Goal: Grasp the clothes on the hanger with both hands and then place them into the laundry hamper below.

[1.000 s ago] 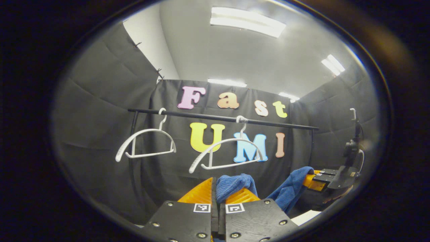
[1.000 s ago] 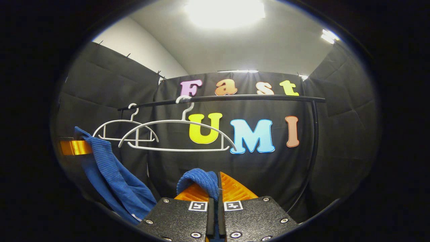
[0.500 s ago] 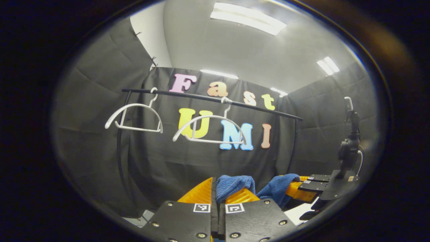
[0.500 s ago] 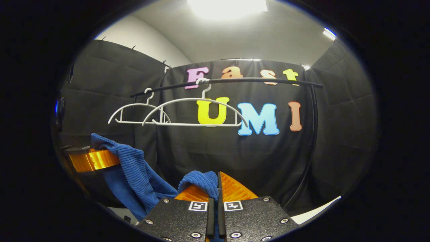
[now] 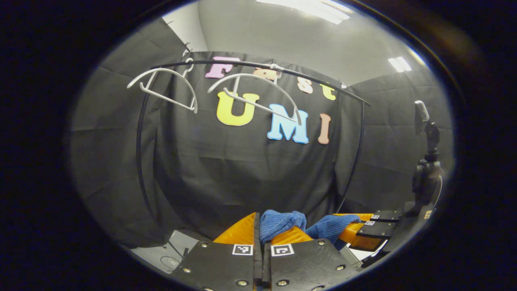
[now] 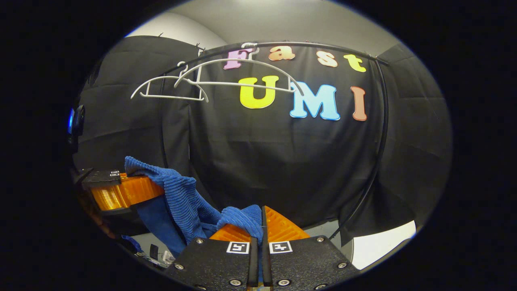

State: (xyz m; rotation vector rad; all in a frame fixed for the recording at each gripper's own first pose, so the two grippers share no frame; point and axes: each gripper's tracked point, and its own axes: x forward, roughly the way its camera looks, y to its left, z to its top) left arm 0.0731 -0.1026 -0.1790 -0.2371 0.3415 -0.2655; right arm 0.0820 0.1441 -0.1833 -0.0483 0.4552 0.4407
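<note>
The left gripper (image 5: 262, 232) has its orange fingers pressed together on a fold of the blue garment (image 5: 280, 221), well below the black rail (image 5: 258, 66). The right gripper (image 6: 261, 226) is also closed tight on the same blue garment (image 6: 183, 198), which stretches between the two grippers and hangs slack. Two white hangers (image 5: 254, 95) hang bare on the rail, high above the garment. The laundry hamper cannot be made out below the rail.
</note>
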